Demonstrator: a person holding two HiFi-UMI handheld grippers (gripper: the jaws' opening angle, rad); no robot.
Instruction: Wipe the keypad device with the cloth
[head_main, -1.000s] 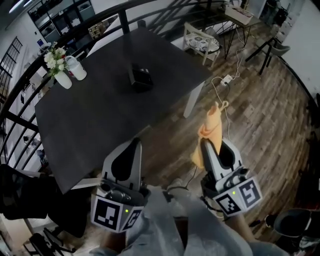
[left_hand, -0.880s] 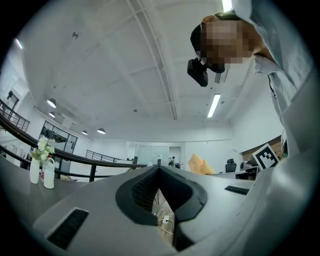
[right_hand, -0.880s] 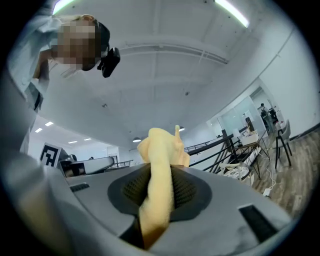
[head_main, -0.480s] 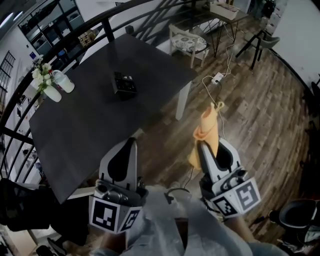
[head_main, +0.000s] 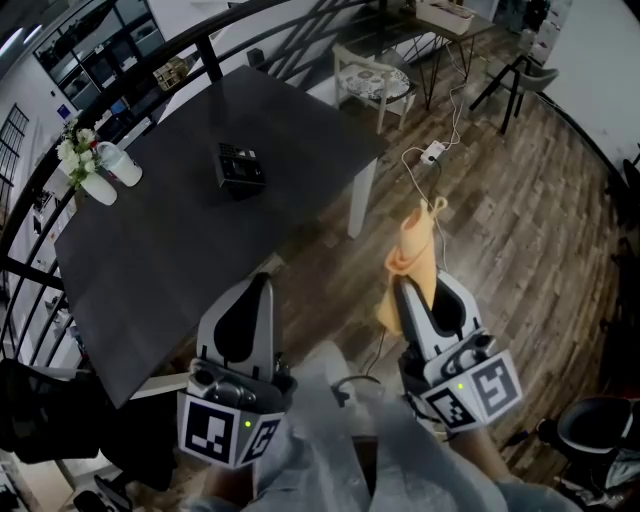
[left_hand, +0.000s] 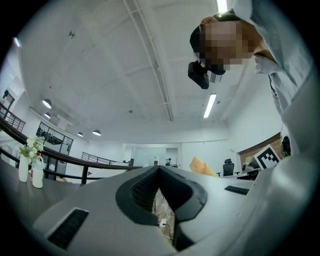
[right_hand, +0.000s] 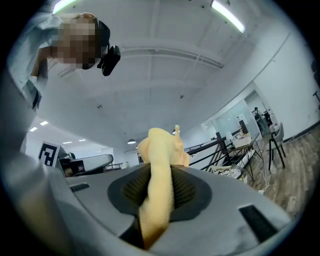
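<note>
Left tongs (left_hand: 160, 169): pressed together at the tips with nothing between them, held up in the air near the closest edge of the tabletop (head_main: 180, 260).
Right tongs (head_main: 420, 287): clamped firmly on the cloth (head_main: 415, 250), out over the floor (head_main: 520, 200) and off to the side of the tabletop.
Cloth: yellow-orange and soft-looking, bunched into a thick roll. It stood up past the tips with a small tail on top, and more of it hung down below the pads.
Keypad device (head_main: 240, 168): a small black box with pale keys, lying alone toward the far side of the tabletop, well apart from both tongs, with bare surface between.
Tabletop: dark, matt and square-cornered, on a white leg.
Far corner: a white vase (head_main: 92, 185) of pale flowers, with a white bottle (head_main: 120, 163) just beside it.
Floor: brown wood planks, with a white power strip (head_main: 432, 153) and its cable lying loose.
Beyond the tabletop: a chair (head_main: 372, 78) with a patterned seat.
</note>
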